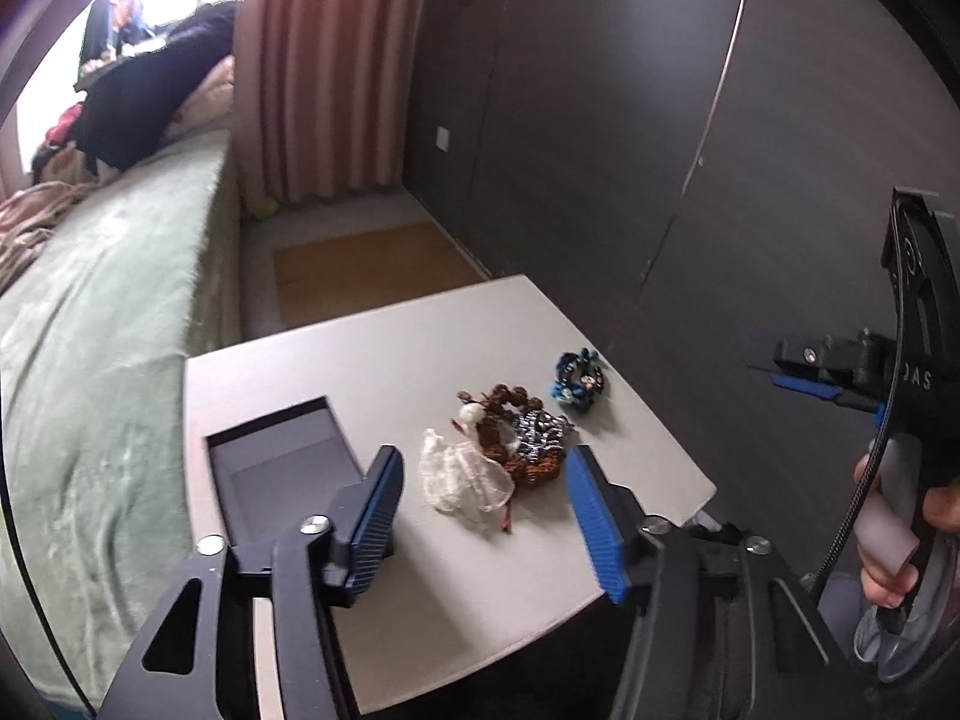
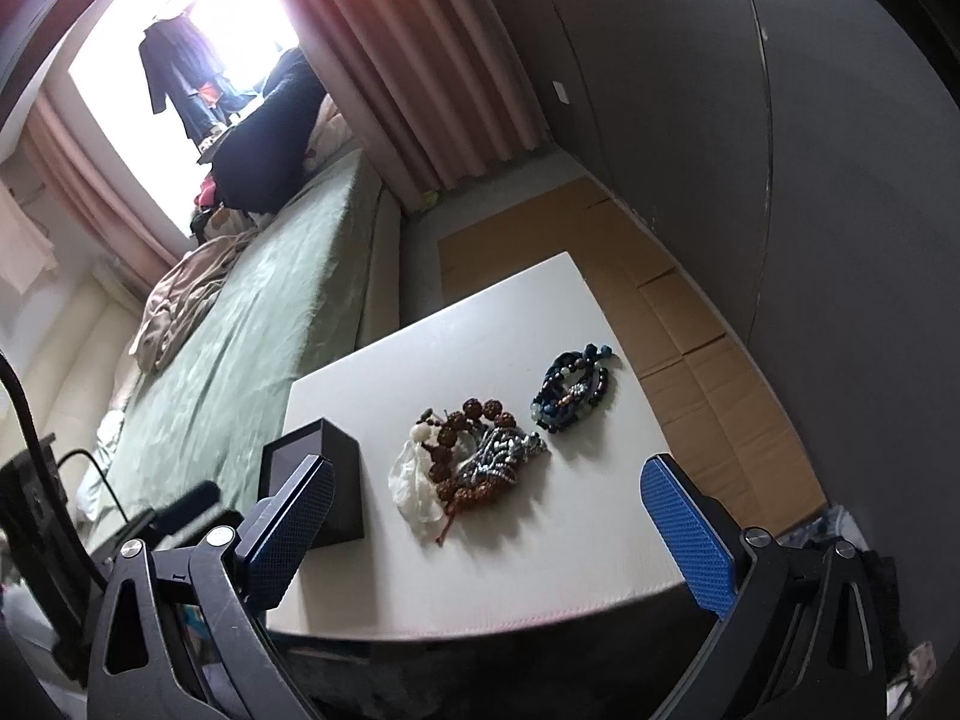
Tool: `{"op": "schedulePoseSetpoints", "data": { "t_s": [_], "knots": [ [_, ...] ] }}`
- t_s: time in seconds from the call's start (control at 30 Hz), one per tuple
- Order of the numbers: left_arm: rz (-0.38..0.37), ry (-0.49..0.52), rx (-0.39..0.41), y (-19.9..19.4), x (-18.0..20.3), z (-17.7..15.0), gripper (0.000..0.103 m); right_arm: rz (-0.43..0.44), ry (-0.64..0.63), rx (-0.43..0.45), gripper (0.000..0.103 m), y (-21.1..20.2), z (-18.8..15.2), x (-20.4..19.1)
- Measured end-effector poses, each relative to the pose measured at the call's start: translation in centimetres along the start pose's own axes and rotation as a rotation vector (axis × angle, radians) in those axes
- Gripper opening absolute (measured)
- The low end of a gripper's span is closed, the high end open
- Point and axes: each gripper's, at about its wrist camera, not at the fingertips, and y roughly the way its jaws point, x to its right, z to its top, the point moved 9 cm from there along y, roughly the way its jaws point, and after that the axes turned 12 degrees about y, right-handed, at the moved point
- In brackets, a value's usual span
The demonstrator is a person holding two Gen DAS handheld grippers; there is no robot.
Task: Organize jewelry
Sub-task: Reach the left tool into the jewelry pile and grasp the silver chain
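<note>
On the white table (image 1: 420, 600), three lots of jewelry are lying apart from a dark box (image 1: 282, 468) that is sitting open at the table's left side, its inside showing bare. A blue bead bracelet (image 2: 573, 393) is resting alone toward the far right. Nearer the middle, a brown bead string (image 2: 471, 420) is lying tangled with a silver-blue piece (image 2: 498, 459), touching a gauzy white pouch (image 1: 459, 477).

Both tools are hovering above the near edge, holding nothing: the left gripper (image 1: 483, 510) is standing wide, framing the pouch and the tangle, and the right gripper (image 2: 489, 531) is standing wide too, aimed at the same heap.

Judging from this, the sorting is only starting, with nothing yet in the box. The next move is likely calling for a descent onto one piece, and the tangle is looking apt to drag its neighbors along.
</note>
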Motion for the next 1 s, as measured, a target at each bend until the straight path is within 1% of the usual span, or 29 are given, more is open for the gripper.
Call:
{"op": "schedulePoseSetpoints", "data": {
  "t_s": [0.2, 0.3, 0.37, 0.5, 0.57, 0.63, 0.77, 0.83, 1.0],
  "knots": [
    [-0.068, 0.020, -0.053, 3.5, 1.6, 1.3, 0.050, 0.023, 0.046, -0.013, 0.102, 1.8, 1.5, 1.3],
    [-0.090, 0.038, -0.099, 5.9, 2.6, 1.8, 0.046, 0.031, 0.094, -0.026, 0.098, 2.9, 1.4, 3.1],
    [-0.101, 0.054, -0.134, 7.6, 3.4, 2.0, 0.044, 0.020, 0.139, -0.040, 0.095, 3.8, 1.3, 4.7],
    [-0.112, 0.112, -0.194, 10.3, 5.1, 2.2, 0.039, -0.014, 0.199, -0.070, 0.095, 5.2, 0.8, 7.3],
    [-0.120, 0.138, -0.213, 11.3, 5.9, 2.3, 0.032, 0.000, 0.237, -0.095, 0.094, 5.7, 0.4, 8.1],
    [-0.128, 0.165, -0.244, 12.5, 6.6, 2.2, 0.029, 0.032, 0.293, -0.102, 0.095, 5.8, 0.6, 9.2],
    [-0.107, 0.223, -0.287, 14.7, 7.3, 2.0, 0.029, 0.035, 0.338, -0.090, 0.095, 5.6, 1.0, 10.6],
    [-0.091, 0.247, -0.313, 15.8, 7.5, 1.7, 0.029, 0.037, 0.355, -0.100, 0.095, 5.8, 1.1, 11.3],
    [-0.021, 0.335, -0.376, 18.4, 7.8, 0.9, 0.029, 0.044, 0.387, -0.113, 0.095, 5.8, 1.4, 12.7]
  ]
}}
